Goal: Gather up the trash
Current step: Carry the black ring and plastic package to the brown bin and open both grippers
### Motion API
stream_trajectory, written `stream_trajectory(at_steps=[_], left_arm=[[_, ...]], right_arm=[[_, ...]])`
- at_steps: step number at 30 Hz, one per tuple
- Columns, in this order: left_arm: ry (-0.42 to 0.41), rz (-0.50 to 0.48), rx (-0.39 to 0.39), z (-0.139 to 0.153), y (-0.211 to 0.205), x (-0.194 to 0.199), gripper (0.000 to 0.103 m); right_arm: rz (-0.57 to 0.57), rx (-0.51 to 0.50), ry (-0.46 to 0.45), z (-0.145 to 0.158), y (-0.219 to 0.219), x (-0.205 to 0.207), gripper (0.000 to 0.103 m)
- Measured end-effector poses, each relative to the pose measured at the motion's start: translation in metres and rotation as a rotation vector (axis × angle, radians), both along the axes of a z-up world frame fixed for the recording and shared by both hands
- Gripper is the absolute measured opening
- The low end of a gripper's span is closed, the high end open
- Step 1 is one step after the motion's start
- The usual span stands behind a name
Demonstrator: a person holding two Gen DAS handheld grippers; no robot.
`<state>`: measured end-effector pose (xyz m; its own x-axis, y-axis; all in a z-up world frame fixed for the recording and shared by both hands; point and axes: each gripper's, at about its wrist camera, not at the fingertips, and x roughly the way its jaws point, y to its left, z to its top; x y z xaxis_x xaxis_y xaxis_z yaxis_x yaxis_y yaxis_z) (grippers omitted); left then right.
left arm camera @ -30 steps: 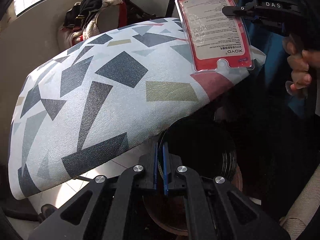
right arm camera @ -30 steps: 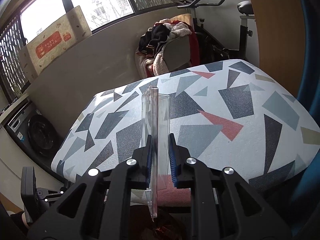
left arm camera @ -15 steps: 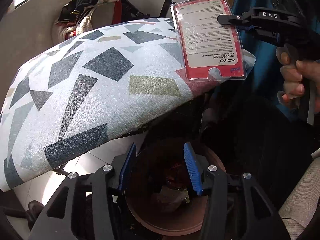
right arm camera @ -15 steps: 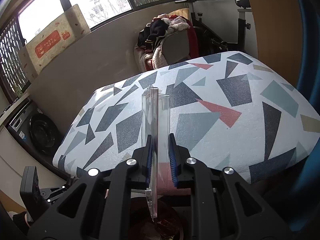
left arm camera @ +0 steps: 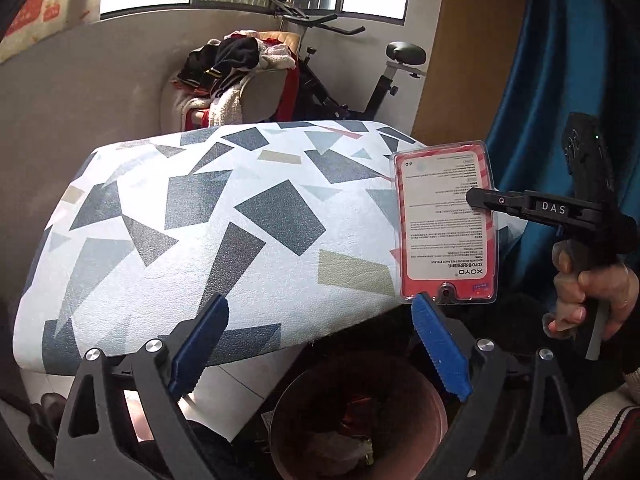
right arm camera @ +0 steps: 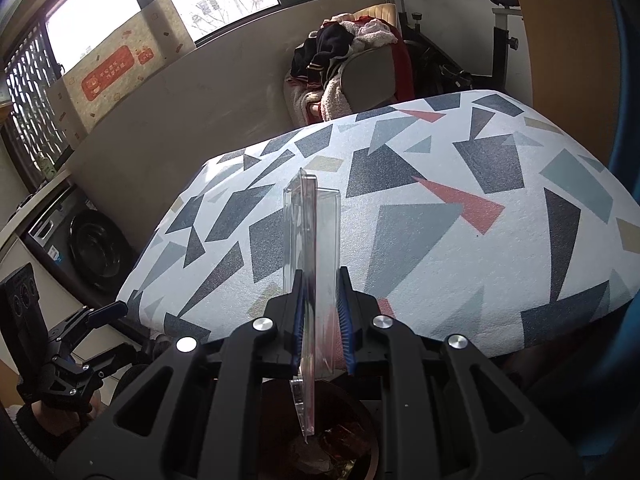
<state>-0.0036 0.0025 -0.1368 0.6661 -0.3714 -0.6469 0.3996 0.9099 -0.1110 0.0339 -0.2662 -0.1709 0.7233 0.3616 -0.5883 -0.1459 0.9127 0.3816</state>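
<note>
Right at the bottom of both wrist views, a brown trash bin (left arm camera: 358, 420) is seen on the floor with some scraps already inside. Above it, the left claw (left arm camera: 320, 344) is spread wide, its jaws having just been opening, and nothing is caught between the blue pads (left arm camera: 438, 350). The right claw (right arm camera: 320, 312) is clamped on a clear plastic blister pack (right arm camera: 310, 248), which is held upright and edge-on over the bin; in the left view its red-and-white printed card (left arm camera: 444, 224) is shown facing the camera. The right claw's handle is gripped by a hand (left arm camera: 588, 284). Just behind, the bench (left arm camera: 240, 220) is covered in a white cloth with grey, blue and red shapes. Further back, a chair piled with clothes (right arm camera: 344, 52) and an exercise bike (left arm camera: 360, 80) are parked under the windows.
</note>
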Motion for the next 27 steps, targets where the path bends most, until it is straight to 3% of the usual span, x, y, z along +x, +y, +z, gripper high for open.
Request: stream_trajectory(at_steps=[14, 27], left_arm=[[-0.016, 0.118, -0.023, 0.009, 0.032, 0.004, 0.096], [0.000, 0.144, -0.046, 0.004, 0.046, 0.000, 0.096]], right_arm=[[0.117, 0.021, 0.051, -0.018, 0.022, -0.015, 0.019], [0.280, 0.044, 0.208, -0.060, 0.061, -0.024, 0.019]])
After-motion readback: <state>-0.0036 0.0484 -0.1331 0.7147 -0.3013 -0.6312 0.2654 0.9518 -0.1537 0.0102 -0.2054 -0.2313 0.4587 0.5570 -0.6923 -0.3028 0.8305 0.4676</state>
